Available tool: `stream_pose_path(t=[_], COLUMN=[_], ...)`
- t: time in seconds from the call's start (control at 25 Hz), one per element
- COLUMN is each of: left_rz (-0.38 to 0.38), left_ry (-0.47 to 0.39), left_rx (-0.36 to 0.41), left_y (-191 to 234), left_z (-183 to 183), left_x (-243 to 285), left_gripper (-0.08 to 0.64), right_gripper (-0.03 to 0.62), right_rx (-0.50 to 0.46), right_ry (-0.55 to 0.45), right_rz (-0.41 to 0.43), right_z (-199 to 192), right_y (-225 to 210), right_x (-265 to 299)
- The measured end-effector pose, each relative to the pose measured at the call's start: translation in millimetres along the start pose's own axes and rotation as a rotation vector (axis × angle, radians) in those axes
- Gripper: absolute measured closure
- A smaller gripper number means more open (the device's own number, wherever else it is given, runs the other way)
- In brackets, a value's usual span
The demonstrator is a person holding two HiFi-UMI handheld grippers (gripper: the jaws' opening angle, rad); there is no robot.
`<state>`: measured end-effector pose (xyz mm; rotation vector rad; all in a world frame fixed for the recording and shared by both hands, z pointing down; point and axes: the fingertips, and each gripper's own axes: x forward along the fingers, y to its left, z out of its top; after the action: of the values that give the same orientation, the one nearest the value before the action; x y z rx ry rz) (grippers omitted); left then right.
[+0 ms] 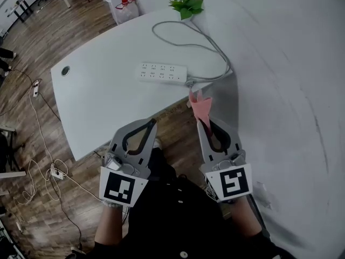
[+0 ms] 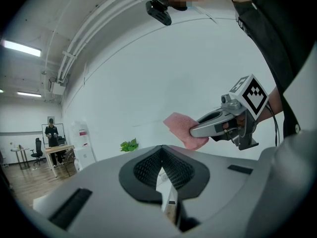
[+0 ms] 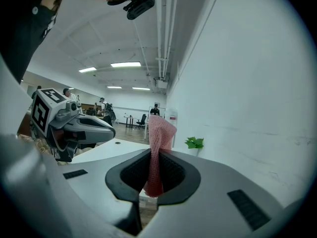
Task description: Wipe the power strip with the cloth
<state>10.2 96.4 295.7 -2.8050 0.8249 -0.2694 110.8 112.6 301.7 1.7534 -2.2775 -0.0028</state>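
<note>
A white power strip [image 1: 161, 72] lies near the right end of the white table [image 1: 108, 107], and its grey cable [image 1: 210, 45] loops off toward the wall. My right gripper [image 1: 204, 121] is shut on a pink cloth [image 1: 200, 104], which stands up from the jaws just short of the table's near edge. In the right gripper view the cloth [image 3: 158, 138] is pinched between the pads. My left gripper [image 1: 151, 124] hovers beside it, shut on nothing, its tips over the table edge. The left gripper view shows the right gripper [image 2: 192, 131] with the cloth [image 2: 178, 127].
A small green plant [image 1: 186, 5] stands at the table's far corner by the white wall. A round grommet [image 1: 65, 70] sits in the table's left end. On the wooden floor lie cables and another strip [image 1: 56, 172]. A water bottle [image 1: 125, 8] stands beyond the table.
</note>
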Motion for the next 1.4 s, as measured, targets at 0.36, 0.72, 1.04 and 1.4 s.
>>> stream_pose_path(t=[0.36,0.72,1.04,1.4], left_rz=[-0.001,-0.002,-0.025,-0.031], left_ry=[-0.013,-0.010,-0.015,-0.019], left_rx=[-0.002,-0.014,-0.035,-0.046], left_y=[65.1,128.9,164.5,179.0], left_z=[-3.4,-19.0,-34.6,-42.6], left_x=[26.9,51.2,67.9,76.9], left_gripper=[0.546,0.546,0.546,0.546], right_gripper=[0.538,0.538,0.538,0.538], right_rx=[-0.004,-0.007,0.016,0.004], right_ry=[0.020,0.017,0.042,0.064], right_rz=[0.003,-0.013,-0.029,-0.023], right_z=[22.1,37.0,37.4,38.1], right_y=[-5.0,-11.8,-12.1,-12.3], right_x=[66.4,132.7,177.9,197.5])
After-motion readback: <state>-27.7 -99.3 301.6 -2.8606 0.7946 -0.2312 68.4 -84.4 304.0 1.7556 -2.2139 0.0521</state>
